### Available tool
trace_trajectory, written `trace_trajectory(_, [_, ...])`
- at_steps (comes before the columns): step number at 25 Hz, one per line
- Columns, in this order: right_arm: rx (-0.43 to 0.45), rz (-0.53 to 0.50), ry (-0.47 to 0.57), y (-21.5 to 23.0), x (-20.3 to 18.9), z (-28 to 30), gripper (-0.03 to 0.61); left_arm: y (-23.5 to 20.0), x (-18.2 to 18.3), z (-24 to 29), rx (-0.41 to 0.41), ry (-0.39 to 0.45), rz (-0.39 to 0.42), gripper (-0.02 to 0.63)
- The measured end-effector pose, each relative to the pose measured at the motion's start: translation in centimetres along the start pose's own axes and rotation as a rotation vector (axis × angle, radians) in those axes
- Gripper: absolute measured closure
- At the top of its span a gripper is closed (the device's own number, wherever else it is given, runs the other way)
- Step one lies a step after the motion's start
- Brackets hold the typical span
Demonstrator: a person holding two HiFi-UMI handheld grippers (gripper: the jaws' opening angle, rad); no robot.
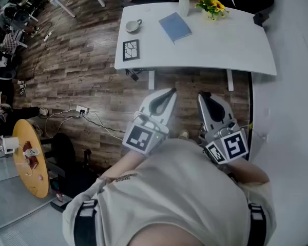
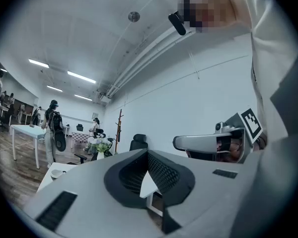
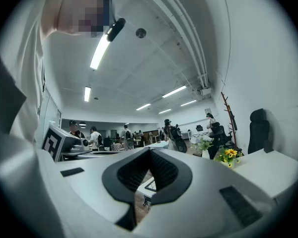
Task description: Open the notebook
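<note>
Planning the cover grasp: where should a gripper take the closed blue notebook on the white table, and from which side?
Probably the cover's free long edge, pinched: the blue notebook lies flat and closed on the table, so only an edge offers purchase. Its right side faces bare tabletop, the cup sits to its left, so right looks easier, though the spine side cannot be told.

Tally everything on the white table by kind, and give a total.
blue notebook: 1
cup: 1
flower arrangements, a white vase of flowers and yellow flowers: 2
black-framed square: 1
dark object at the table's right edge, too small to identify: 1
Total: 6
</note>
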State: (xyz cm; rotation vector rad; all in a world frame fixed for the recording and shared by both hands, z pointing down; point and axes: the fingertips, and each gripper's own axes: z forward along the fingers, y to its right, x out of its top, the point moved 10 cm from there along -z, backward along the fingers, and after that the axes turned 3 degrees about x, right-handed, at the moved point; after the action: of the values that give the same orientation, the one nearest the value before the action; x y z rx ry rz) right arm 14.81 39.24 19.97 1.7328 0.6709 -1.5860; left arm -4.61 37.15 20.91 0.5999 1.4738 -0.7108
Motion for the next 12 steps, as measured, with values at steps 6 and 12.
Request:
trace_trajectory(6, [-0.001,0.004,-0.003,0.7,0.1,-0.3,0.575,0.4,0.1,0.6,0.000,-0.008,-0.003,0.614])
trace_trajectory(12, [-0.005,0.007,0.007,1.4,0.0,-1.3,0.575,1.5,-0.2,1.3,-0.007,-0.014,0.006,0.614])
